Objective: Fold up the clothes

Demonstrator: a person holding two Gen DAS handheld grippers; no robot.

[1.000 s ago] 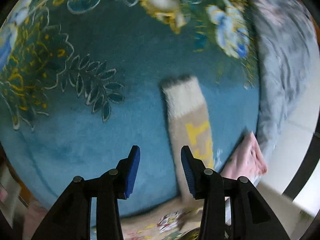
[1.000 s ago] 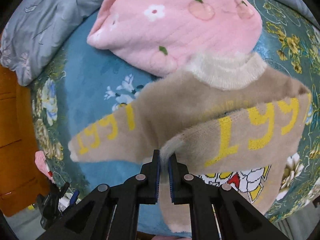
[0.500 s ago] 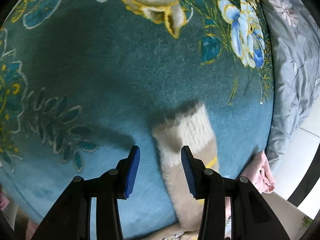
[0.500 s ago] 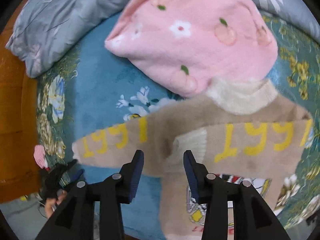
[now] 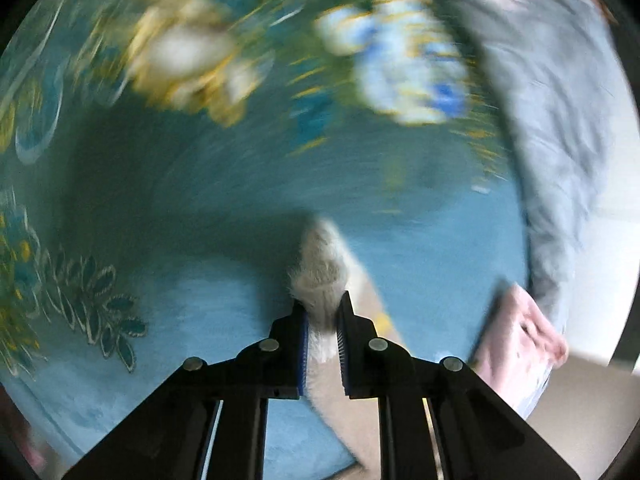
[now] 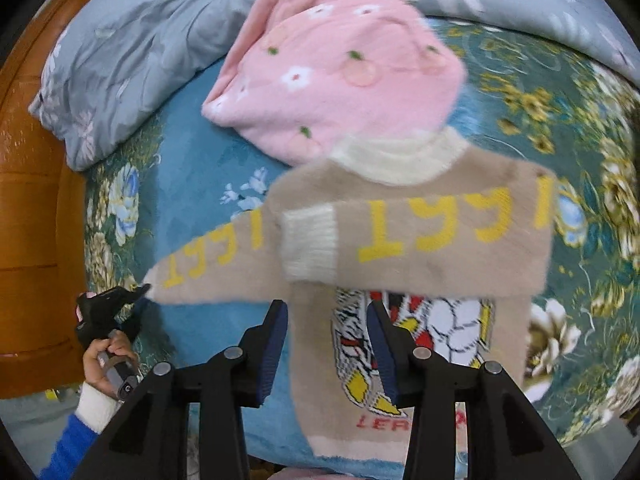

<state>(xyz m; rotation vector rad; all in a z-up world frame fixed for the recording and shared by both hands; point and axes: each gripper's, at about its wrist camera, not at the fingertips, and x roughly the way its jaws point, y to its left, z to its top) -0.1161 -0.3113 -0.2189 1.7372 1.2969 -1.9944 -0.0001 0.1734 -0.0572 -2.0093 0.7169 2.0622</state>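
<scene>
A beige sweater (image 6: pixel 404 280) with yellow "1997" lettering and a cream collar lies on the blue floral bedspread (image 6: pixel 192 184). One sleeve is folded across its chest, cream cuff (image 6: pixel 310 244) at the middle. My right gripper (image 6: pixel 326 312) is open and empty just above the sweater's front. The other sleeve (image 6: pixel 200 260) stretches left to my left gripper (image 6: pixel 116 300), seen small at the left. In the blurred left wrist view, my left gripper (image 5: pixel 322 314) is shut on that sleeve's cream cuff (image 5: pixel 320 272).
A pink sweater (image 6: pixel 332 76) with peach and flower prints lies behind the beige one; it also shows in the left wrist view (image 5: pixel 516 340). A grey floral duvet (image 6: pixel 120 52) is bunched along the back. An orange wooden bed frame (image 6: pixel 32 208) stands at the left.
My right gripper let go of the folded sleeve, opened and drew back. My left gripper came down over the other sleeve's cuff and closed on it.
</scene>
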